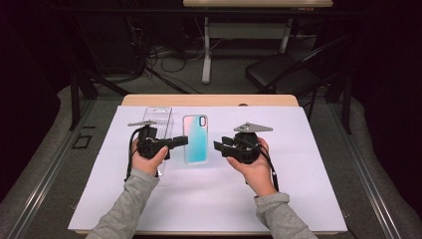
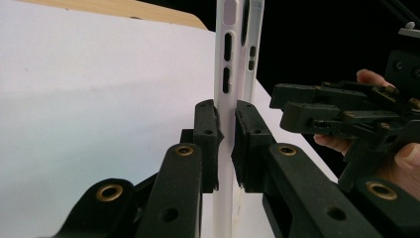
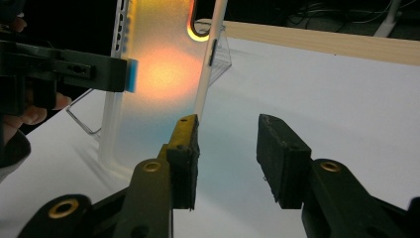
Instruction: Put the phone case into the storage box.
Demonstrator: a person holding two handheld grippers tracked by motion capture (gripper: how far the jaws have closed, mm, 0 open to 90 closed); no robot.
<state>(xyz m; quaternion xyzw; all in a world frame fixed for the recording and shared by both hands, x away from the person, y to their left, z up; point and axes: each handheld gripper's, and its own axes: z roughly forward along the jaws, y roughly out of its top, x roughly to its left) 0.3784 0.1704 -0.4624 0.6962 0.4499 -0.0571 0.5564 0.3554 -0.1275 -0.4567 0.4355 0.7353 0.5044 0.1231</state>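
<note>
Over the white surface (image 1: 298,164), phone case (image 1: 195,138) clamped along one edge by left gripper (image 2: 227,144), lifted on edge, right gripper (image 3: 228,153) released, jaws apart just beside the case, clear packaging (image 1: 158,119) behind.

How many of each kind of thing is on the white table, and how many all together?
Phone case: 1
Clear plastic package: 1
Claw: 2, the left claw and the right claw
Total: 4

One phone case (image 1: 195,138), one clear package (image 1: 158,119), two tools.
</note>
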